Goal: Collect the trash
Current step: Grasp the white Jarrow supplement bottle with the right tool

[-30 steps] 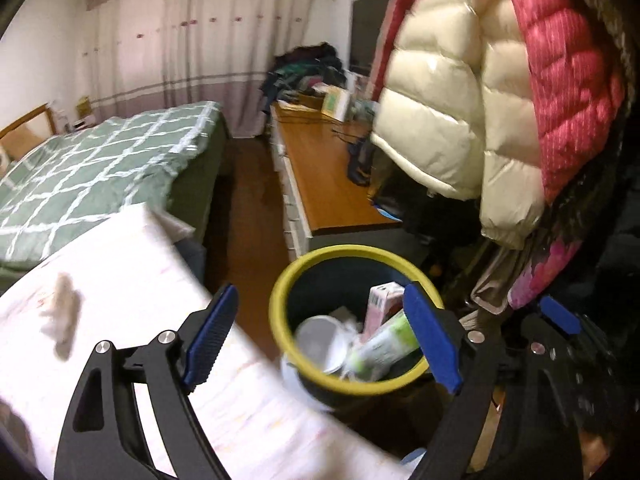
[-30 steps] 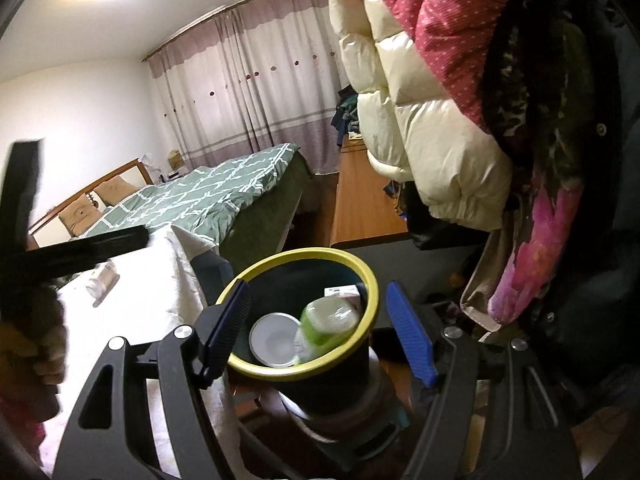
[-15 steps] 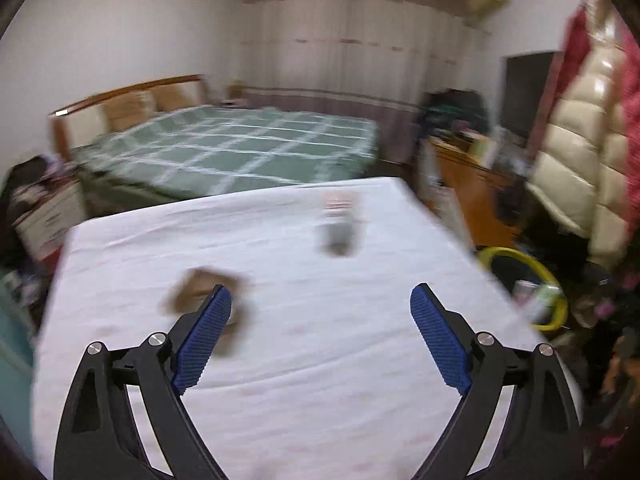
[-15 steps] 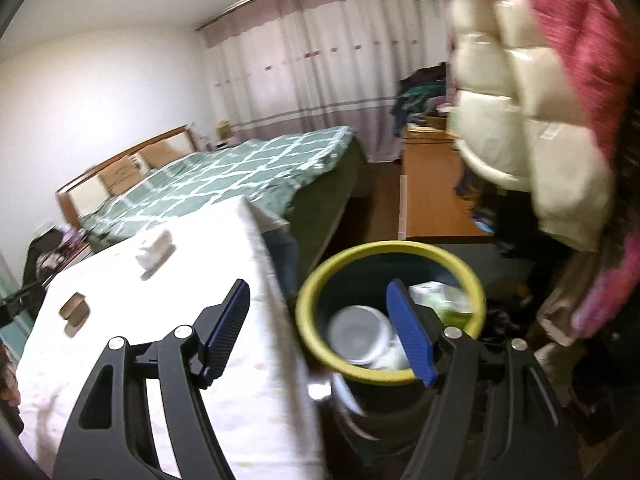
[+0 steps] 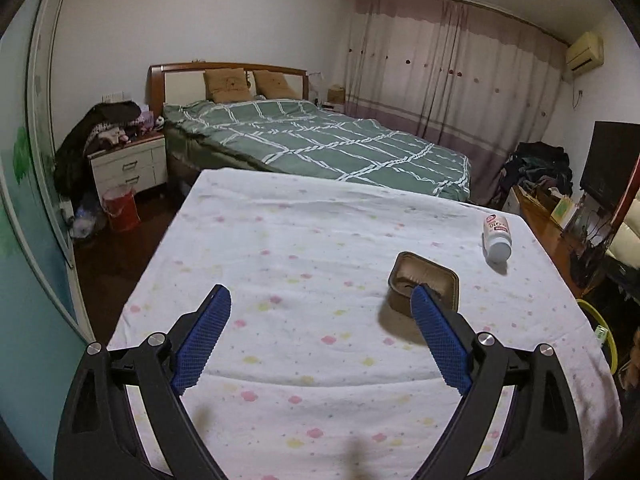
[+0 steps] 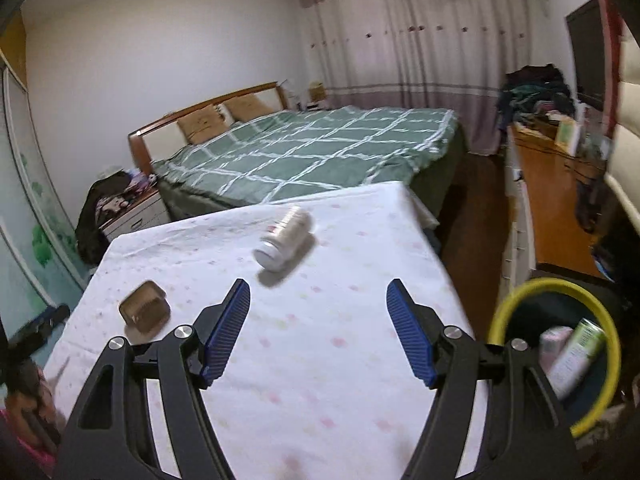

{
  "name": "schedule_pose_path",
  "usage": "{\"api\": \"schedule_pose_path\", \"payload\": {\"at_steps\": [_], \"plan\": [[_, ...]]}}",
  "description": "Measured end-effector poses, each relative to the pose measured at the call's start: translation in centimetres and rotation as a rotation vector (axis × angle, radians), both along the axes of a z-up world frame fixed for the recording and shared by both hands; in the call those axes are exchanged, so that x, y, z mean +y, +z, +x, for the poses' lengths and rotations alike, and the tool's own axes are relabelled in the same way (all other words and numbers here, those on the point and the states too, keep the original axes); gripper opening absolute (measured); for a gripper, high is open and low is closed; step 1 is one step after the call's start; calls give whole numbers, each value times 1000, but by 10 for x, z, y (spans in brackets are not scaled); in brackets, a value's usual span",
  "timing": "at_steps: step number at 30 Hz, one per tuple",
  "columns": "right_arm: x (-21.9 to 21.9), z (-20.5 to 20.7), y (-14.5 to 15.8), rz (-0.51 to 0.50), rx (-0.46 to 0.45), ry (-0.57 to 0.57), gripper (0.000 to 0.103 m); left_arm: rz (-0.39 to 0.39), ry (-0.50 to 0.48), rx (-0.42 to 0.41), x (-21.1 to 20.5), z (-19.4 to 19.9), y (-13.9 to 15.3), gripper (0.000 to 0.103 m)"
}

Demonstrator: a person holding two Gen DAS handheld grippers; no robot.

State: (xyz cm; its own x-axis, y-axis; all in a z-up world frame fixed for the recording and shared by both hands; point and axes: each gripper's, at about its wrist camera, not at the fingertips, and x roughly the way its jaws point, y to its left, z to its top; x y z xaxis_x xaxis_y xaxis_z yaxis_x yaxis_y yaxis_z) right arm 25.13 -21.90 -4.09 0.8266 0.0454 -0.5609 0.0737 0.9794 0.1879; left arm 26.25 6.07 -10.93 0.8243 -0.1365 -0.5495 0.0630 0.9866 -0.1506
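**Back to the table for the last two pieces**

Both cameras have swung from the bin to the table [image 5: 280, 240]. Left gripper [image 5: 320, 332], spread and empty, hovers near the brown tray [image 5: 424, 280] (approach squarely). Right gripper [image 6: 318, 320], also spread, faces the lying bottle [image 6: 284, 238]. Right of it, the yellow-rimmed bin [image 6: 500, 312] holds cartons.

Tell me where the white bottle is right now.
The bottle lies on its side on the table, near the far right corner, just beyond the brown tray; the right wrist view shows it ahead of the right gripper.

Left gripper [image 5: 320, 312] fingers spread wide, empty; right gripper [image 6: 318, 308] likewise.
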Motion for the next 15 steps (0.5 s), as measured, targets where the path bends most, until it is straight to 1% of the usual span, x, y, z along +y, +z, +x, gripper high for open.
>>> {"api": "schedule_pose_path", "payload": {"at_steps": [3, 5, 8, 12, 15], "plan": [[14, 45, 0, -15, 30, 12, 67, 4, -13, -4, -5, -3, 0, 90], [19, 69, -5, -20, 52, 10, 67, 27, -14, -19, -13, -6, 3, 91], [28, 116, -17, -8, 113, -14, 67, 51, -24, -34, -21, -9, 7, 92], [32, 158, -33, 27, 180, -59, 67, 53, -39, -19, -26, -7, 6, 92], [40, 184, -45, 29, 216, -103, 67, 59, -42, -25, -29, -7, 7, 92]]}}
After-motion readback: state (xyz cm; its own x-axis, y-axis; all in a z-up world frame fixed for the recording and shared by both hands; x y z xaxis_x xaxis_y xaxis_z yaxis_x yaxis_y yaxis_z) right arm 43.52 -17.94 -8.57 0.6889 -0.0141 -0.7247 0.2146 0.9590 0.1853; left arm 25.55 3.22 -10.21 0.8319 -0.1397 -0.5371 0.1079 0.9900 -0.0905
